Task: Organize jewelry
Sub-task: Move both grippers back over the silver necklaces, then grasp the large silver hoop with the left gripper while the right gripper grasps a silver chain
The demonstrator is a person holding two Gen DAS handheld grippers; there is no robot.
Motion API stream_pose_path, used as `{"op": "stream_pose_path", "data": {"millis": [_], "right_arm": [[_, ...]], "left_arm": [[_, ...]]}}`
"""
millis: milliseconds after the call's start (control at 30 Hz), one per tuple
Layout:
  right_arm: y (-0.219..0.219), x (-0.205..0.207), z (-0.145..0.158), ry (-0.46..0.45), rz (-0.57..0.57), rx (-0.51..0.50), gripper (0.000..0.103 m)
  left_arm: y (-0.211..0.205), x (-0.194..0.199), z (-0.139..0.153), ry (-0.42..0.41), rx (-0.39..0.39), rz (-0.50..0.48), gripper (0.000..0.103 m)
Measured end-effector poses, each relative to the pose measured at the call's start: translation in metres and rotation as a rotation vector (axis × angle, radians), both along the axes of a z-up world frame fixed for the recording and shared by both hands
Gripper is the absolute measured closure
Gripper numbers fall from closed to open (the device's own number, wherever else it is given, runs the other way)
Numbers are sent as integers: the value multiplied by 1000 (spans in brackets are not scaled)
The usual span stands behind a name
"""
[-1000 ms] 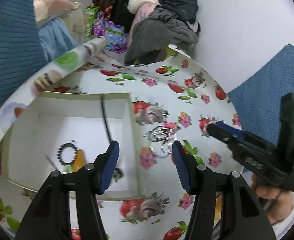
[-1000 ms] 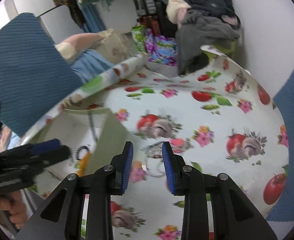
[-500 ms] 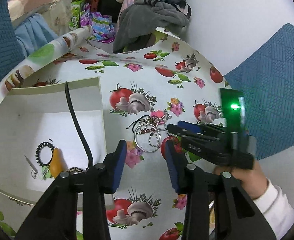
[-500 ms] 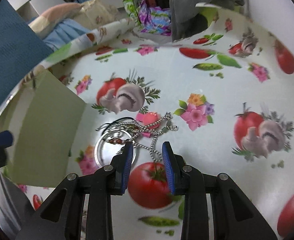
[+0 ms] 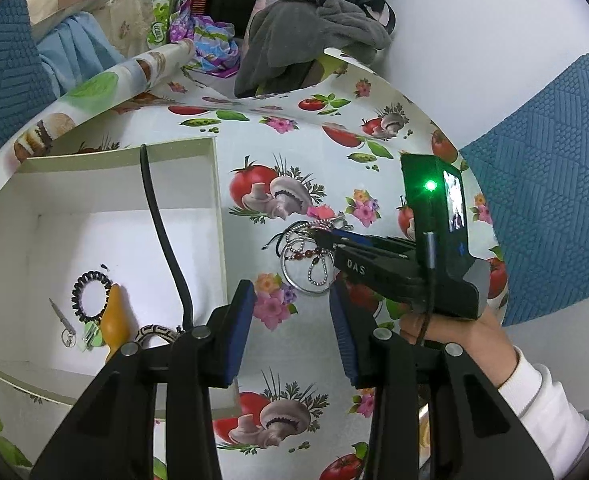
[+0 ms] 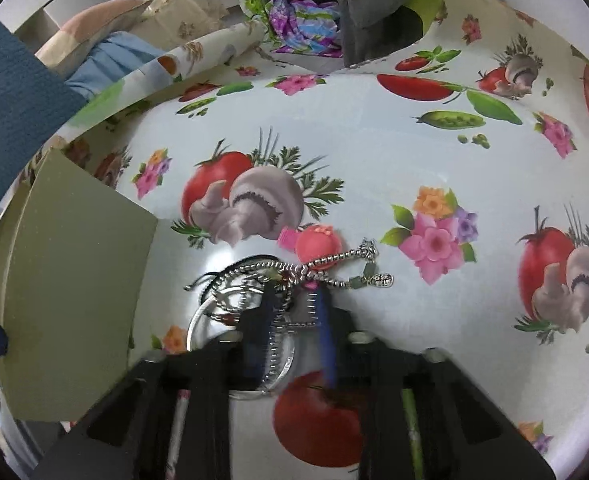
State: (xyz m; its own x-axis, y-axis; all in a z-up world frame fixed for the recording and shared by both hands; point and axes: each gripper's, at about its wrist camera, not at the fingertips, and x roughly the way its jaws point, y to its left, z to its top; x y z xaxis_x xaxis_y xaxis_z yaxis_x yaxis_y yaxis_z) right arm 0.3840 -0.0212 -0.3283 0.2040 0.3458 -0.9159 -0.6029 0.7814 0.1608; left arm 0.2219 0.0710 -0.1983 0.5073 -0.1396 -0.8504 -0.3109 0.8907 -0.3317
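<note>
A tangle of jewelry (image 5: 308, 250) lies on the patterned tablecloth right of a white open box (image 5: 54, 240): silver chains, a silver bangle, a beaded bracelet and a pink flower piece (image 6: 318, 242). My right gripper (image 6: 294, 320) is down on the pile, jaws open and straddling the chains (image 6: 290, 270); it also shows in the left wrist view (image 5: 326, 236). My left gripper (image 5: 292, 330) is open and empty, hovering near the box's right wall. The box holds a black coil hair tie (image 5: 90, 294), an orange piece (image 5: 114, 320) and a patterned band (image 5: 156, 332).
A black cable (image 5: 162, 236) hangs across the box. Piled clothes (image 5: 314, 28) and bags lie beyond the table's far edge. Blue knitted fabric (image 5: 550, 208) sits at the right. The box's outer wall (image 6: 70, 280) stands left of the pile.
The right gripper has moved forward and down onto the jewelry pile, its fingers now among the chains. The left gripper has shifted slightly and stays open.
</note>
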Motion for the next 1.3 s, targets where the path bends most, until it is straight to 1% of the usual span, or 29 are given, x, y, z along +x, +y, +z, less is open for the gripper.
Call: {"op": "stream_pose_path", "data": {"millis": [67, 133, 233, 433, 533, 667, 767, 833, 933, 967, 1067, 1133, 1200, 1300], "right_arm": [[2, -2, 2, -20, -8, -16, 101], [3, -6, 7, -41, 3, -28, 102], [-1, -12, 22, -61, 11, -11, 103], [-22, -24, 65, -110, -8, 54, 103], [-31, -23, 76, -127, -28, 74, 103], [-42, -15, 74, -111, -47, 75, 102], [-58, -10, 71, -88, -76, 82, 100], [-67, -9, 71, -79, -86, 84, 99], [-78, -8, 69, -66, -94, 82, 99], [-80, -8, 68, -58, -96, 83, 97], [-88, -8, 68, -50, -106, 80, 95], [-93, -9, 69, -46, -110, 89, 93], [-96, -9, 70, -45, -114, 93, 87], [-97, -11, 71, -45, -110, 94, 86]], "left_arm": [[-1, -1, 1, 1, -2, -3, 63], [-1, -1, 0, 1, -13, -6, 63], [-5, 0, 0, -1, -13, -15, 63], [-15, 6, -7, 8, -34, -38, 63], [-22, 12, -12, 12, -28, -52, 63], [-38, 25, -23, 18, -2, -88, 63], [-51, 39, -38, 38, 3, -123, 64], [-59, 50, -49, 42, 24, -144, 64], [-67, 63, -69, 72, 28, -160, 70], [-69, 66, -74, 76, 35, -166, 70], [-73, 73, -90, 96, 86, -178, 71], [-76, 77, -95, 94, 103, -191, 73], [-79, 79, -96, 86, 136, -216, 73], [-82, 82, -98, 78, 164, -246, 77]]}}
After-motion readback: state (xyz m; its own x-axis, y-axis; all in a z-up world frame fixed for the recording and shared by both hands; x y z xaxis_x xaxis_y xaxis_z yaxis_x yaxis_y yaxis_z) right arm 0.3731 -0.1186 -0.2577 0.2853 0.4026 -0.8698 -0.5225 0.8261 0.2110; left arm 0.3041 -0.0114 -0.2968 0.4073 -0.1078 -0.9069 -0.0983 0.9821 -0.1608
